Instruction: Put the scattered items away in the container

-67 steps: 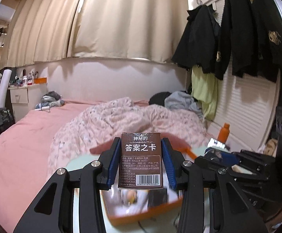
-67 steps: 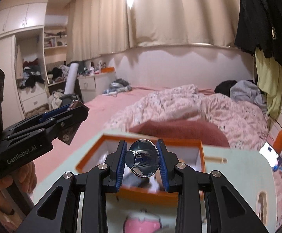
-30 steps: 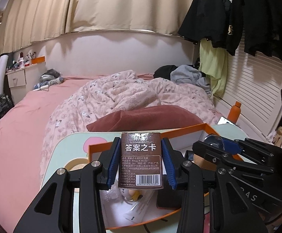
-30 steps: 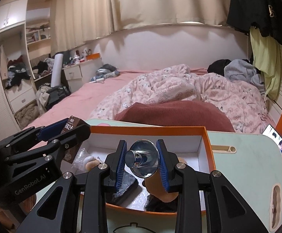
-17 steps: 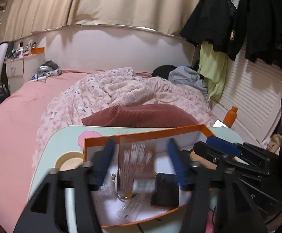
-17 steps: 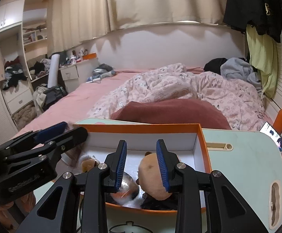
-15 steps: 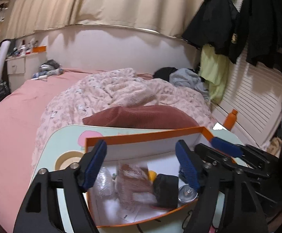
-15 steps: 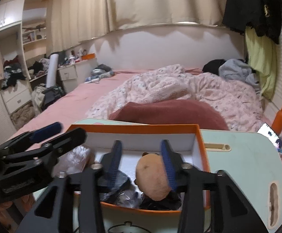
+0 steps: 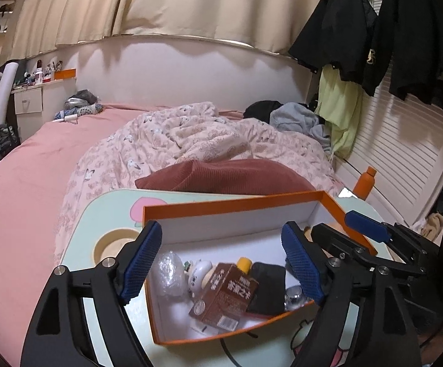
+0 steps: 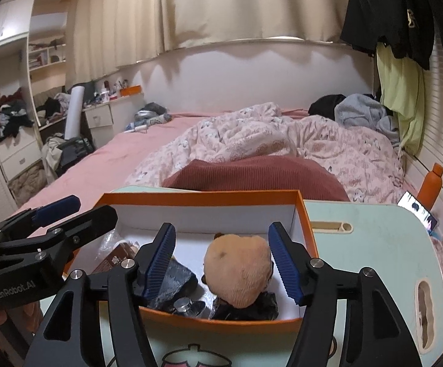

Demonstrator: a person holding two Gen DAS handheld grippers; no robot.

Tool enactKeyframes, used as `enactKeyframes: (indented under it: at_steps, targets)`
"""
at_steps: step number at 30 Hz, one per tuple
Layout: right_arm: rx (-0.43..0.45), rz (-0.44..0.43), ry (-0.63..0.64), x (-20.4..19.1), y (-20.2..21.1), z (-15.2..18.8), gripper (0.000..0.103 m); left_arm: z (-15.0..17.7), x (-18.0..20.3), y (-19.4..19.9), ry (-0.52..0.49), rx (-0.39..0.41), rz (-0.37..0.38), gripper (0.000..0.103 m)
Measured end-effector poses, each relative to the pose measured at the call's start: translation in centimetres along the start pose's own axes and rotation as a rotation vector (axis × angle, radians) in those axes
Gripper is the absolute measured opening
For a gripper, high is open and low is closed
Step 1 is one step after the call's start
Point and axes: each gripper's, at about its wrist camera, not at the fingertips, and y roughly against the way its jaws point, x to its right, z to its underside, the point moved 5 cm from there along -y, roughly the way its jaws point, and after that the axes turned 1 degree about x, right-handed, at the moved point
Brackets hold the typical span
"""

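Observation:
An orange-rimmed white box point(image 9: 236, 203) stands on a pale green lap table point(image 9: 105, 211). The brown card box point(image 9: 226, 295) lies in it, beside a shiny metal piece point(image 9: 294, 293), a black pouch point(image 9: 267, 287), a small white figure point(image 9: 200, 275) and a clear wrapper point(image 9: 168, 270). My left gripper point(image 9: 221, 260) is open and empty above the box. In the right wrist view the box point(image 10: 203, 198) holds a tan plush point(image 10: 239, 270) and the metal piece point(image 10: 184, 304). My right gripper point(image 10: 221, 260) is open and empty over it.
A bed with a pink floral duvet point(image 9: 197, 140) and a dark red pillow point(image 9: 221, 174) lies behind the table. An orange bottle point(image 10: 432, 186) and a phone point(image 10: 417, 209) sit at the right. Dark clothes point(image 9: 374, 24) hang on the right wall.
Both grippers opened over the box. The card box dropped from my left gripper and the metal piece from my right; both now lie inside.

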Motion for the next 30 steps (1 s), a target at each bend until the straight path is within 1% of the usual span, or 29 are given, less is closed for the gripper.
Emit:
enactKeyframes:
  at_steps: [4,12,17,20,23,26,30]
  targets:
    - [-0.009,0.015,0.018,-0.1,0.5,0.6,0.065,0.6,0.3,0.6,-0.014,-0.024,-0.020,0.081]
    - [-0.031,0.042,0.073,-0.7,1.2,1.9,0.065,1.4,0.7,1.9,-0.017,-0.039,-0.007,0.081]
    - [-0.042,0.019,0.069,-0.9,2.4,2.4,0.065,1.8,0.9,3.1,-0.026,-0.043,-0.010,0.081]
    - [-0.051,0.004,0.062,-1.0,3.5,2.6,0.065,2.5,1.2,3.8,-0.028,-0.058,-0.006,0.081]
    - [-0.075,0.001,0.074,-1.0,4.5,3.2,0.066,3.5,1.7,4.3,-0.016,-0.095,0.026,0.081]
    - [-0.106,0.026,0.093,-1.1,5.2,4.2,0.068,5.0,2.6,4.4,-0.016,-0.144,0.067,0.081]
    - [-0.167,0.042,0.082,-0.5,5.1,6.0,0.069,6.7,3.6,4.0,-0.054,-0.205,0.068,0.081]
